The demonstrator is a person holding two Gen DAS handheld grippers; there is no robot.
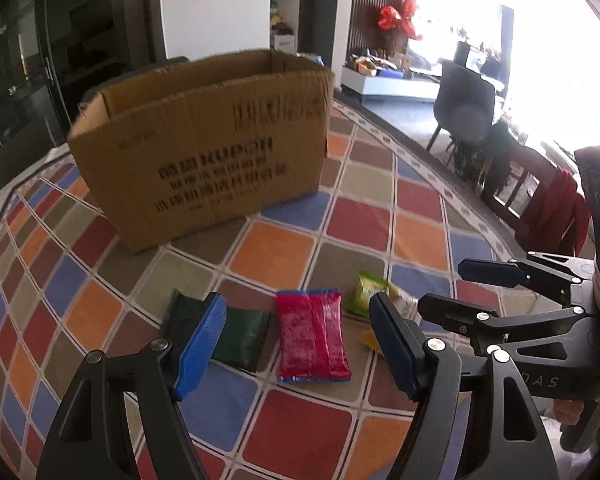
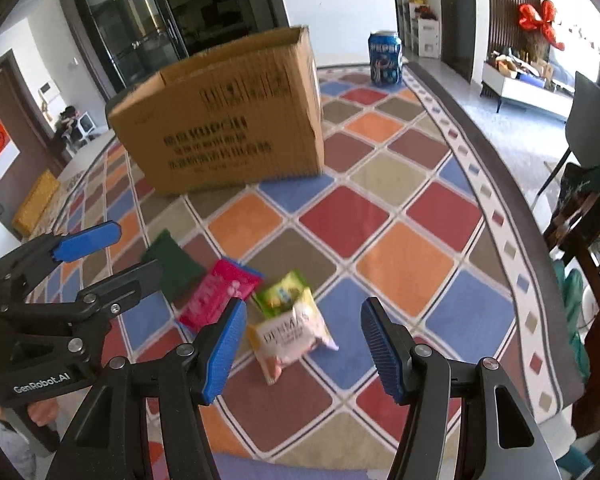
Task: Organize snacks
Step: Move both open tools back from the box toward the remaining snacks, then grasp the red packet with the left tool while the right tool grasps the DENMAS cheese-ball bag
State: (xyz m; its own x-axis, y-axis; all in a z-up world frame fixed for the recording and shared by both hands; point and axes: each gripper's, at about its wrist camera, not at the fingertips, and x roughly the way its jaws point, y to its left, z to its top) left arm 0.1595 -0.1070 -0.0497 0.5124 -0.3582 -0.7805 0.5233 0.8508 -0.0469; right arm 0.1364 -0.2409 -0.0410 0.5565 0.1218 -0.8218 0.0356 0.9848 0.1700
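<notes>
On the diamond-patterned tablecloth, open corrugated cardboard box, 4 crinkly snack packets, both hand-held grippers gaping, empty.

box: matt cardboard | red packet: glossy plastic | can: shiny metal

Pepsi can upright behind box corner | grey chair off table | red bow on wall

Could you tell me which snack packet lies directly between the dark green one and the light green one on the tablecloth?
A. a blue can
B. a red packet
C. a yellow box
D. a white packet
B: the red packet lies flat between the dark green packet and the light green packet.
</notes>
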